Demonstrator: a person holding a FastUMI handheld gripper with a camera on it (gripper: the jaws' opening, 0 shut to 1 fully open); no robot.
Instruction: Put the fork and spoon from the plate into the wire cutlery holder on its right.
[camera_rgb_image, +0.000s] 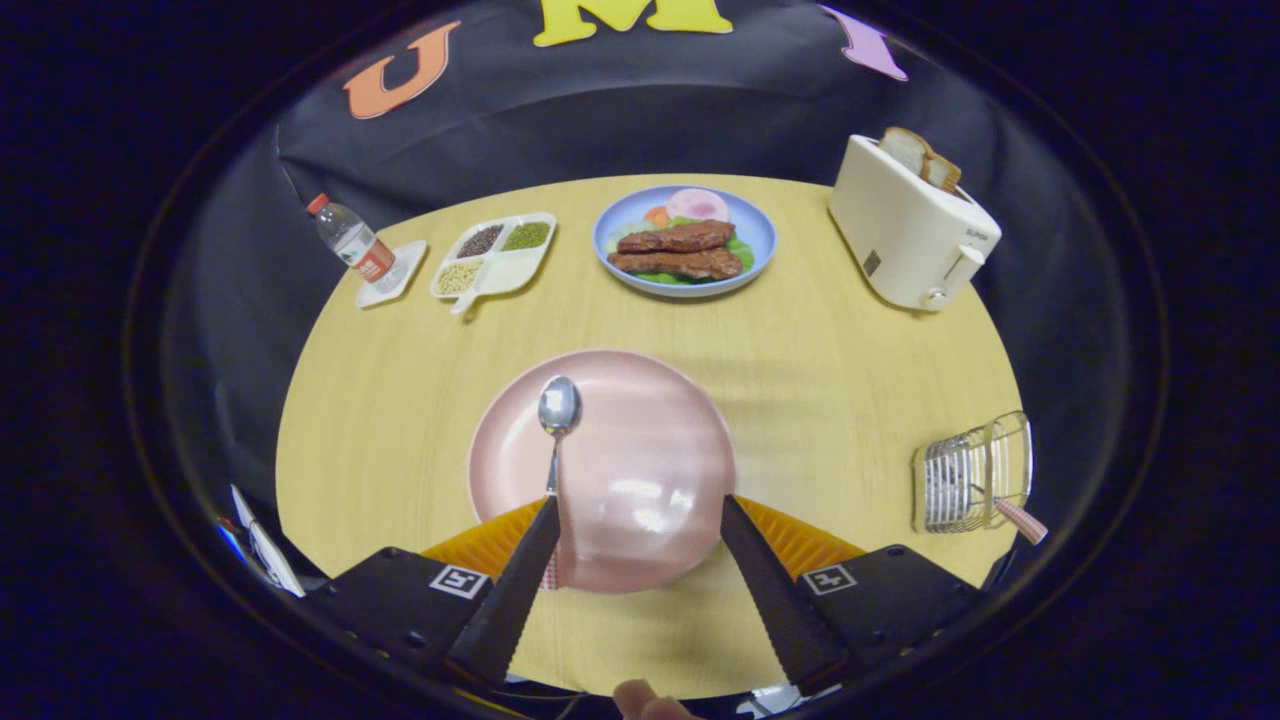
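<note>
A pink plate (640, 440) lies on the wooden table just ahead of my gripper (637, 505), whose fingers stand wide open over its near rim with nothing between them. A metal spoon (557, 415) rests on the plate's left part, bowl pointing away, its handle running back under my left fingertip (540, 520). The wire cutlery holder (972, 475) lies to the right of the plate near the table's edge. A checked handle (1022, 520) sticks out of it toward me.
Beyond the pink plate sits a blue plate of meat and vegetables (685, 245). A white toaster with bread (910, 225) stands at the far right. A divided tray of beans (495, 255) and a water bottle (350, 240) on a small dish are at the far left.
</note>
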